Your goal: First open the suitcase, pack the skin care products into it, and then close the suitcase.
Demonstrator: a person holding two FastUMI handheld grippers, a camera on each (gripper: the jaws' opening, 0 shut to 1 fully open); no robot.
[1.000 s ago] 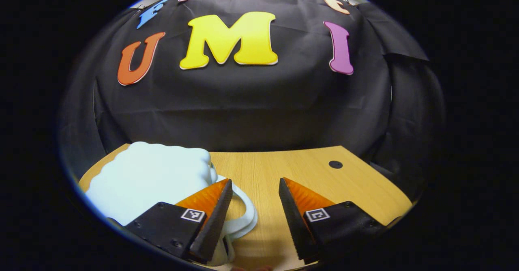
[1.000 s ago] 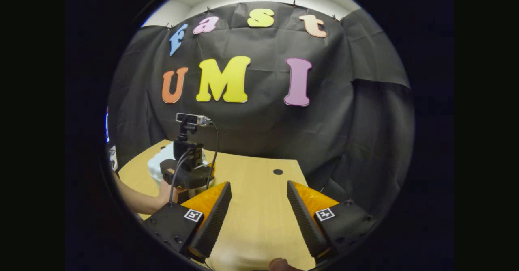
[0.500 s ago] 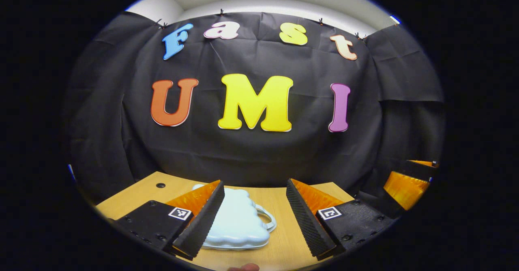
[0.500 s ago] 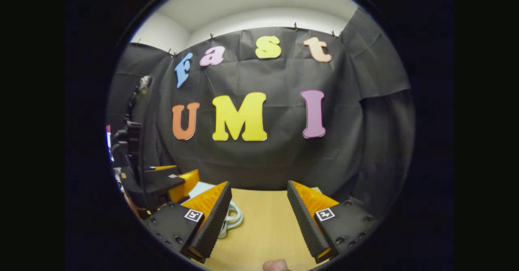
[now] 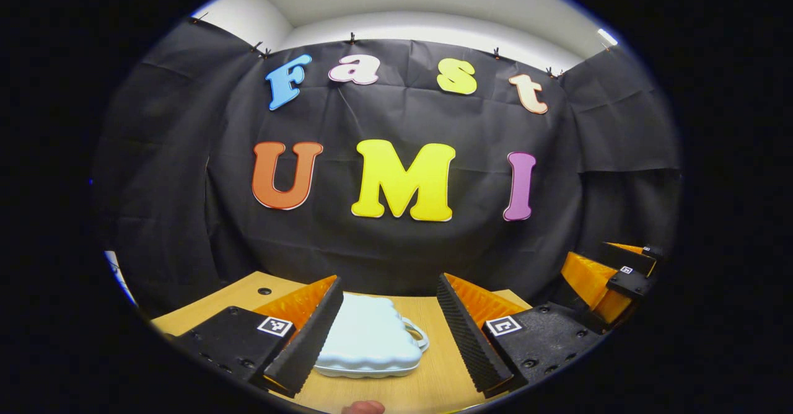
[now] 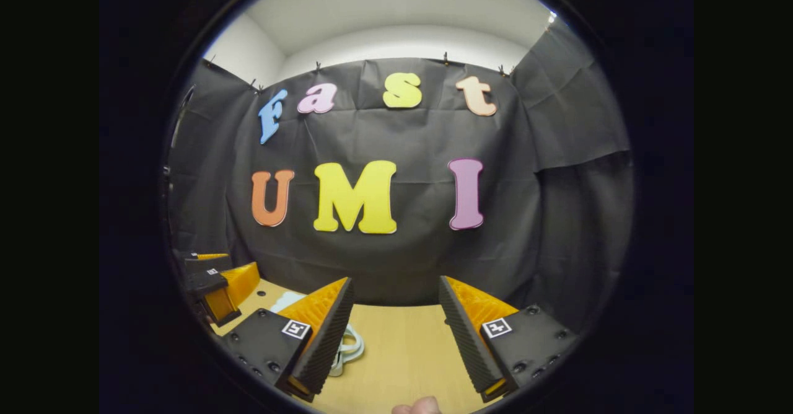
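Your left gripper (image 5: 390, 330) stands open above the near tabletop (image 5: 433, 380), fingers wide apart and holding nothing. The suitcase (image 5: 368, 343), pale and lobed, lies flat and shut on the tabletop, framed in the gap between those fingers but beyond them, not touched. Its handle (image 5: 416, 333) points toward the right finger. Bare wood lies to the right of the suitcase as far as the right finger. A round hole (image 5: 264, 291) marks the tabletop at far left, near the back edge where the wood meets the black cloth wall (image 5: 396, 259).

Your right gripper (image 6: 393, 333) is likewise open and holds nothing. Ahead of it the tabletop (image 6: 396, 352) runs bare to the wall (image 6: 396, 271), giving free room between and beyond its fingers.

In the left gripper view, the right gripper (image 5: 598, 277) appears at the right edge, raised and well apart from the suitcase. In the right gripper view, the left gripper (image 6: 217, 284) appears at the left edge.

In the right gripper view, the left finger (image 6: 322, 333) covers most of the suitcase (image 6: 286, 301); a pale corner and the handle loop (image 6: 348, 347) show beside it. A fingertip (image 6: 418, 406) of your hand is cut off at the bottom edge. You cannot make out a latch on the suitcase in either view.
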